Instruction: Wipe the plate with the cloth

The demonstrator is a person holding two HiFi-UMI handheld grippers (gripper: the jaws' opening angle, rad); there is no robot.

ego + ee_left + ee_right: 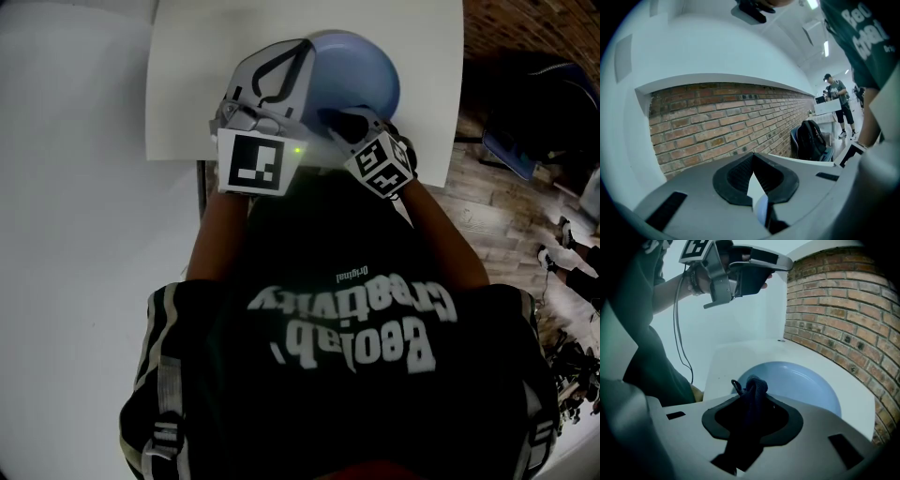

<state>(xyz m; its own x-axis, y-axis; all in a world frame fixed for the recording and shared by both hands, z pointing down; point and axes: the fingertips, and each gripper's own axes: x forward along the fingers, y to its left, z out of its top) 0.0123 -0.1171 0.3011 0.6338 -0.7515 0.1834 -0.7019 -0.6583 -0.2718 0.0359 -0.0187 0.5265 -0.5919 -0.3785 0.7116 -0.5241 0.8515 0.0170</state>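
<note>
A light blue plate (373,77) lies on the white table (187,75); in the right gripper view the plate (806,385) fills the middle, just beyond the jaws. My right gripper (752,394) is shut on a dark blue cloth (755,384), bunched above the plate's near rim. In the head view the right gripper (345,120) sits at the plate's near edge. My left gripper (305,44) hovers over the plate's left side with its fingers meeting at the tip and nothing held. It shows raised in the air (778,262). A sliver of plate (761,210) shows under its jaws (753,161).
A brick wall (843,310) runs close behind the table. To the right are a wooden floor (487,206), a black backpack (811,138) on a blue chair, and a person (836,101) standing far off. The table's near edge (178,157) lies by my body.
</note>
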